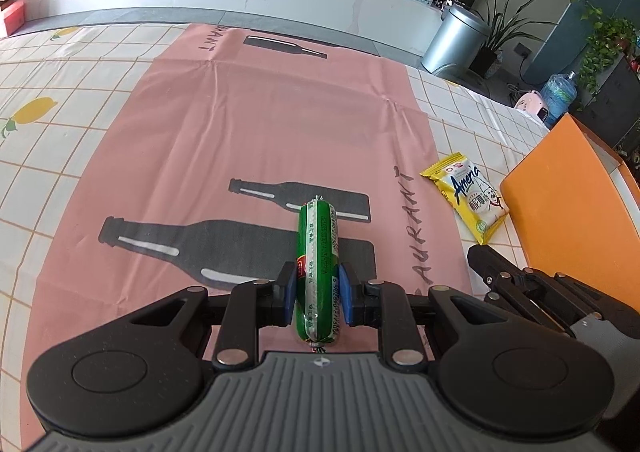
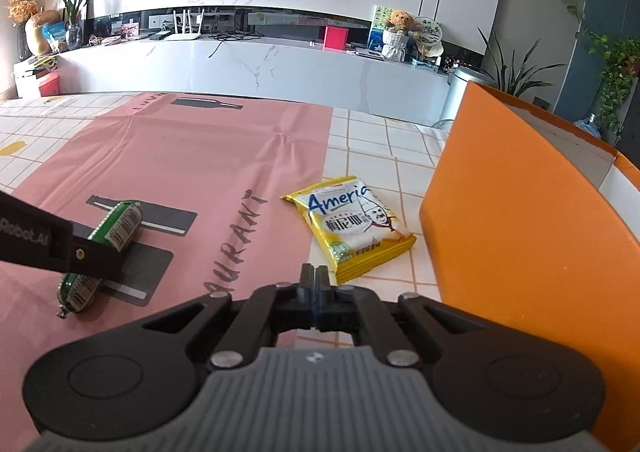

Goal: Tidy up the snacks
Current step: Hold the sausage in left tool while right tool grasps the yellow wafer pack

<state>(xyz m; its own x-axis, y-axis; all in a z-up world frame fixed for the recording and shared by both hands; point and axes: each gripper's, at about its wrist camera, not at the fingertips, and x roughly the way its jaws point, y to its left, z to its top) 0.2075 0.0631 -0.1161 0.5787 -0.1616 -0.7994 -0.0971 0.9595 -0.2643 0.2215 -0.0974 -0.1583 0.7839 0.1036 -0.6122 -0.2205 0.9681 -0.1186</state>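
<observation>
A green-wrapped sausage point(image 1: 318, 252) lies lengthwise between the blue pads of my left gripper point(image 1: 318, 284), which is shut on it over the pink mat point(image 1: 240, 139). From the right wrist view the same sausage point(image 2: 116, 228) shows at the left, with the left gripper's black finger point(image 2: 80, 252) across it. My right gripper point(image 2: 315, 276) is shut with nothing between its fingers, just short of a yellow snack packet point(image 2: 352, 228) on the checked cloth. The packet point(image 1: 470, 197) also lies right of the mat in the left wrist view.
An orange box point(image 2: 520, 219) stands at the right, its wall close to the packet and my right gripper; the box point(image 1: 568, 203) also shows in the left wrist view. The right gripper's black body point(image 1: 520, 284) sits beside the left one. A white cabinet point(image 2: 260, 67) lies beyond the table.
</observation>
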